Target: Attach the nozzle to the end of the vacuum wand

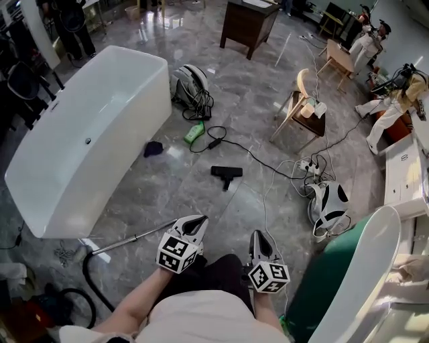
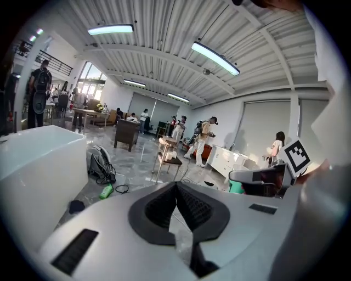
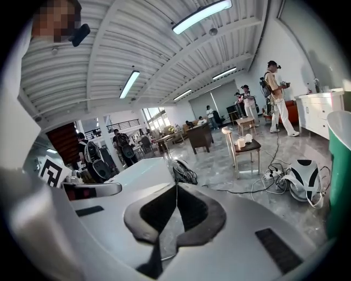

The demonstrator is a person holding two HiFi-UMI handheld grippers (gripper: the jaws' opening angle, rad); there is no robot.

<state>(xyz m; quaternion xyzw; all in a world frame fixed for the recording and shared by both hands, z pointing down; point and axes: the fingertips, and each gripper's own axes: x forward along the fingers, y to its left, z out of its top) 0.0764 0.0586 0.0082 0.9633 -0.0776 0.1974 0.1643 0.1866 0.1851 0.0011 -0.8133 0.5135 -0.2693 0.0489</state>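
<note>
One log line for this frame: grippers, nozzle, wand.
left gripper: shut, empty | right gripper: shut, empty | nozzle: on floor, untouched | wand: on floor, nozzle not attached

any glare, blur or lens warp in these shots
Head view: sharp, with pale glare on the glossy floor. Left gripper view: strong fisheye bend, dark round border, ceiling lamp blown white. Right gripper view: same bend, strip light glaring, corners black.

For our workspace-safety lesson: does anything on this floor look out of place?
Yes. The black nozzle lies alone, well apart from the vacuum wand. A green bottle lies beside a loose cable, and a dark cloth sits dropped next to the bathtub.
</note>
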